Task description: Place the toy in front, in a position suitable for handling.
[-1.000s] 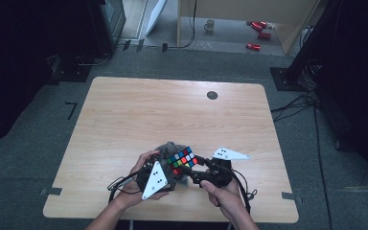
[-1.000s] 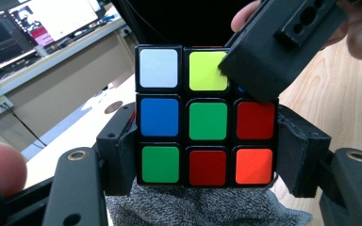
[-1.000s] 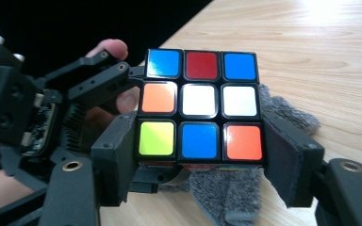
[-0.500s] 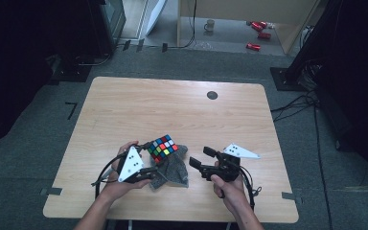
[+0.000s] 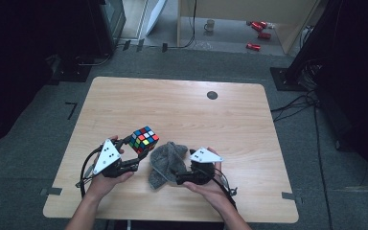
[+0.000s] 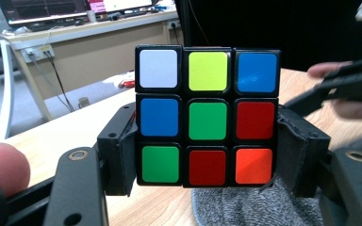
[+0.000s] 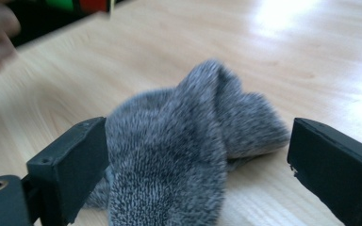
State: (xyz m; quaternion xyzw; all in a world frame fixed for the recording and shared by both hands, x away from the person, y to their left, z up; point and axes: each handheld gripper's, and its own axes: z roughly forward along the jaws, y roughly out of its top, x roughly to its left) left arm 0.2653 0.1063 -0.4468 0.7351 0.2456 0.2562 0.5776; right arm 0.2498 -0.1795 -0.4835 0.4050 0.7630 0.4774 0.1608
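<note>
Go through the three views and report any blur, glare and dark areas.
High view: room edges fall into near black, the table evenly lit. Left gripper view: the cube sharp, the desk behind soft. Right gripper view: window glare washes out the tabletop at upper right, the grey sock soft, the hand at top left blurred.

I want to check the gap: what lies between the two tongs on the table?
A grey sock lies between the left tongs, which hold the cube, and the right tongs, in the high view.
</note>
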